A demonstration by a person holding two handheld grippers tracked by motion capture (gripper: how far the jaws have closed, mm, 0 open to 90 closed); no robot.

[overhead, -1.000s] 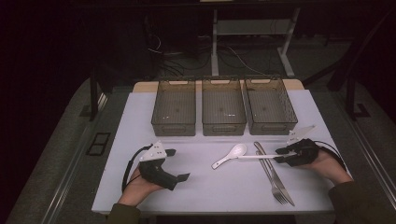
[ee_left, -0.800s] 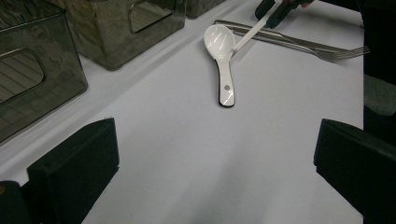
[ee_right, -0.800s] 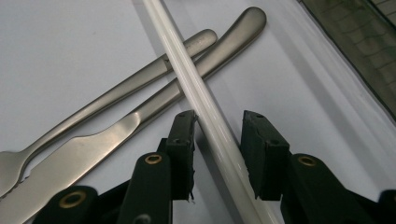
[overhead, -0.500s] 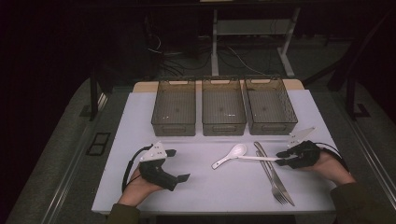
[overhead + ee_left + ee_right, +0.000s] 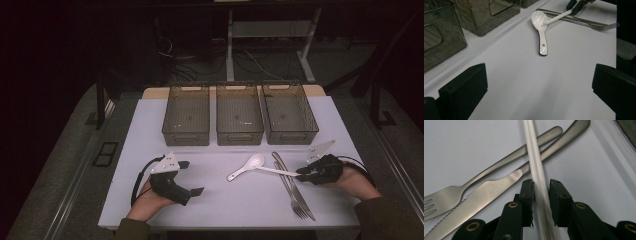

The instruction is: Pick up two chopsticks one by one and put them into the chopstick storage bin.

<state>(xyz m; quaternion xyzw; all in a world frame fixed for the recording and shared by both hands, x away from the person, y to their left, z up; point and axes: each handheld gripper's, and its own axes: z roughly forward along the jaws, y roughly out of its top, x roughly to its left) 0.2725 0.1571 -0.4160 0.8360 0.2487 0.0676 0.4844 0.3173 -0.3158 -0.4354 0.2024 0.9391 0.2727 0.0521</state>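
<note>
A thin white stick [image 5: 279,171] lies across the fork and knife, and my right gripper [image 5: 303,174] is shut on its near end. In the right gripper view the stick [image 5: 537,162] runs up between the two jaws of that gripper [image 5: 541,186]. Its far tip rests at the bowl of a white spoon [image 5: 244,167] on the table, as the left gripper view shows on the spoon [image 5: 541,30]. My left gripper [image 5: 191,177] rests at the front left, open, with nothing between its jaws [image 5: 539,87].
A steel fork [image 5: 298,206] and knife [image 5: 291,181] lie side by side under the stick. Three see-through bins [image 5: 186,115] [image 5: 239,114] [image 5: 289,112] stand in a row at the back of the white table [image 5: 235,200]. Bare table lies between the grippers.
My right gripper has drifted slightly toward the front edge with the stick in it. The left gripper has stayed put.
</note>
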